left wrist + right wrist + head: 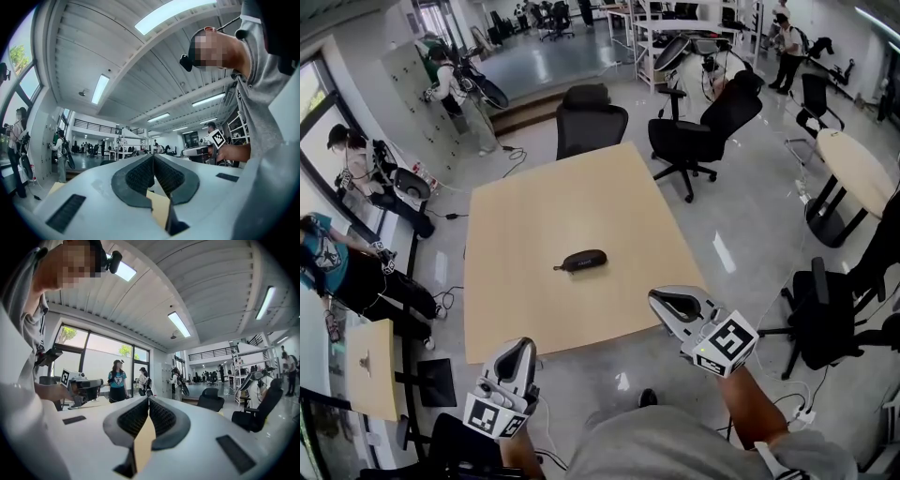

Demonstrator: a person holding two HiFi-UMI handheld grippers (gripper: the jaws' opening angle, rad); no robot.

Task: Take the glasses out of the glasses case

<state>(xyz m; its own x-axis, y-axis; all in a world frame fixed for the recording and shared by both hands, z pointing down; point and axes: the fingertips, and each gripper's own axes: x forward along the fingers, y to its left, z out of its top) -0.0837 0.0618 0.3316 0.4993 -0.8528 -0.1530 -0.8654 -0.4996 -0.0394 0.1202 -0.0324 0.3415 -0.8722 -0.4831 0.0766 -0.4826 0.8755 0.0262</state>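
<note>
- head view: the wooden table (581, 202) carries only the task's thing.
- the glasses case (583, 261) lies shut near its middle, untouched.
- left gripper (524, 345) and right gripper (662, 299) hang before the near edge, jaws pressed together, empty, probably since nothing is within reach.

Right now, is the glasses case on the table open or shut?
Shut: the glasses case lies on the table as one closed dark shell, with no glasses showing.

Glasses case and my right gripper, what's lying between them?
Only bare table lies between the glasses case and the right gripper, seen in the head view.
</note>
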